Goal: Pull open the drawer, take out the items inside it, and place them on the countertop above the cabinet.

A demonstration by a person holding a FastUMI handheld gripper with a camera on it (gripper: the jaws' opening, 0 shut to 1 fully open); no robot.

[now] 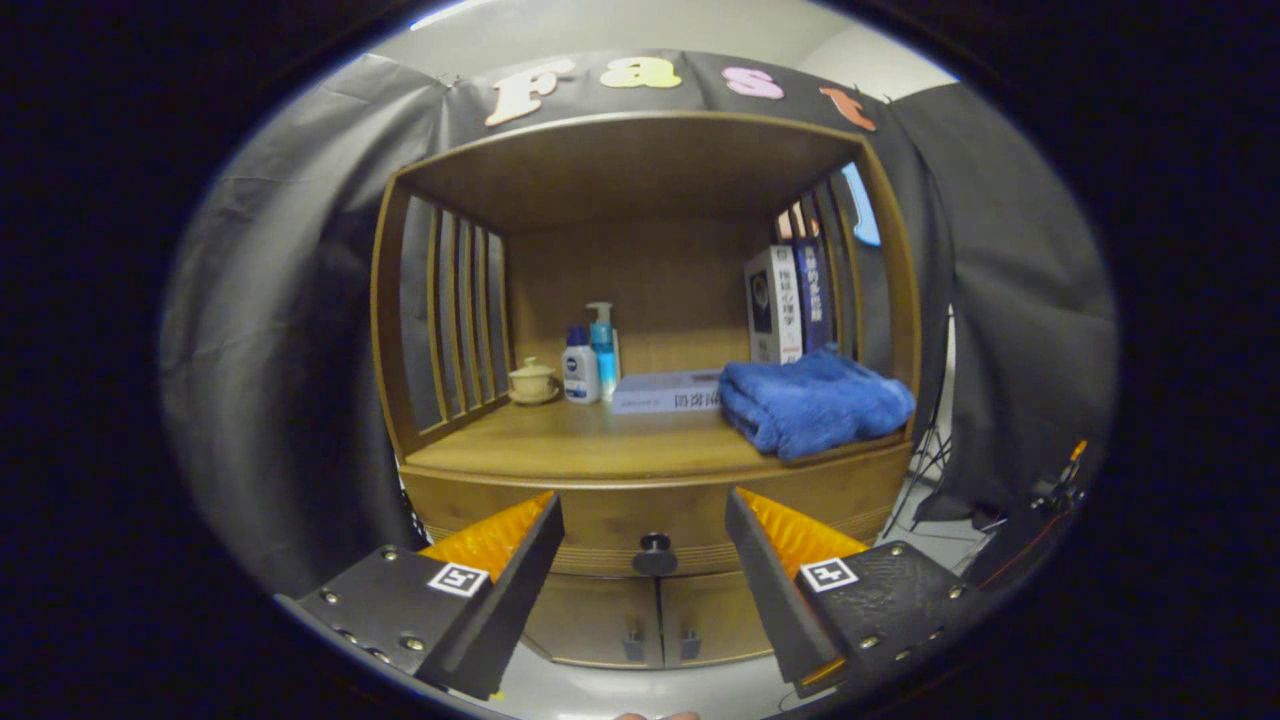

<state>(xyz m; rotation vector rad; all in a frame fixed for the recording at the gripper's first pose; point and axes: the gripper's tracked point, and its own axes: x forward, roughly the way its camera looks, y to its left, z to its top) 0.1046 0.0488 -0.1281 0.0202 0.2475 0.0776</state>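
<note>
Approaching the brown wooden cabinet (640, 400), we hold the gripper (645, 525) with its fingers spread wide and empty, the closed drawer's small round dark knob (655, 545) sitting between them and a little beyond. We judge the first step, pulling the drawer (640, 520) open, not yet begun; the next move calls for easing forward until both fingers flank the knob, then closing and drawing straight back. On the wooden countertop (570, 440) we count one folded blue towel (812, 400), two bottles (590, 358), one small lidded cup (532, 380), one flat pale box (665, 391) and a few upright books (790, 305).
</note>
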